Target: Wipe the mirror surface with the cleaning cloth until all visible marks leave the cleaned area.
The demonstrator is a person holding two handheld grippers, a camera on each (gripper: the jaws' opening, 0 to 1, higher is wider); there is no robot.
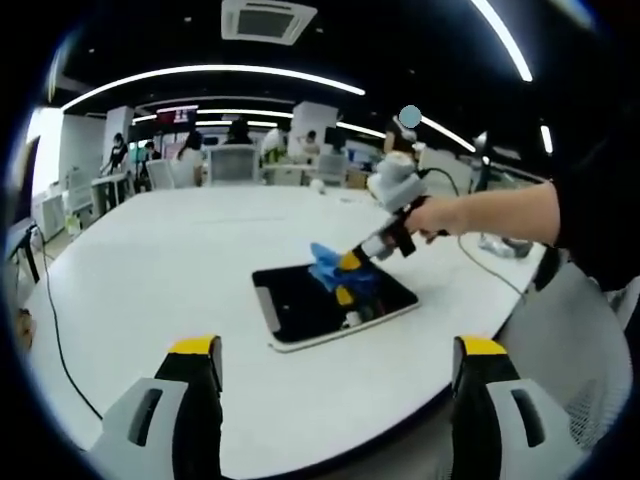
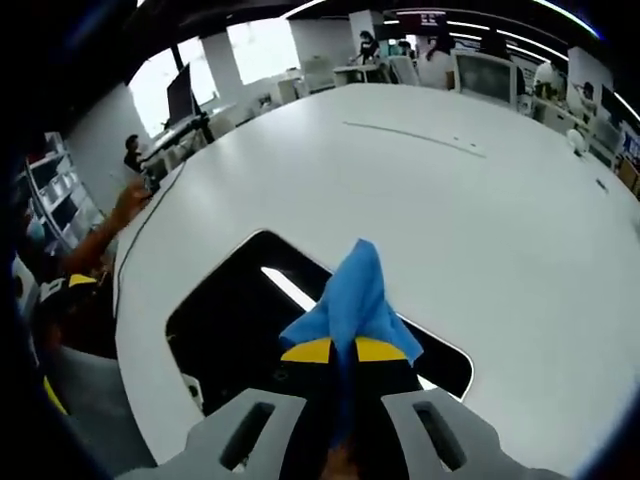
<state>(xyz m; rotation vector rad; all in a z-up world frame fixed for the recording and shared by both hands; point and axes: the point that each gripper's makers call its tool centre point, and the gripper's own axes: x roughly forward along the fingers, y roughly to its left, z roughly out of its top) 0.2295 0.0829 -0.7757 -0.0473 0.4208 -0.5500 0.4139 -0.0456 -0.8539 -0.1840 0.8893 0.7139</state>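
Cloth (image 2: 352, 300) sits pinched between the 2 jaws of the right gripper (image 2: 343, 350), their yellow tips pressed together on its lower fold so that the loose blue point stands free ahead of them. Holding it by one bunched edge looks deliberate: the free part can be pressed flat and dragged without the hard tips scraping the glass.

The mirror (image 2: 225, 335) lies flat on the white table (image 2: 450, 200), close to the rounded near edge, dark with a pale frame and a bright strip of ceiling light reflected across it. In the right gripper view the cloth hangs over the middle of the mirror; whether it touches the glass I cannot tell from there. In the left gripper view, the right gripper (image 1: 347, 272) reaches in from the right, held in a hand (image 1: 432, 216), and carries the cloth (image 1: 330, 265) down onto the mirror (image 1: 300, 305) near its far right part, where cloth and reflection seem to meet.

The left gripper (image 1: 335, 375) hangs back over the near table edge, its jaws spread wide with nothing between them, well apart from the mirror. That stand-off probably keeps the whole mirror and cloth in sight while the other does the wiping.

Marks on the glass are too small to make out, so how much remains I cannot judge.
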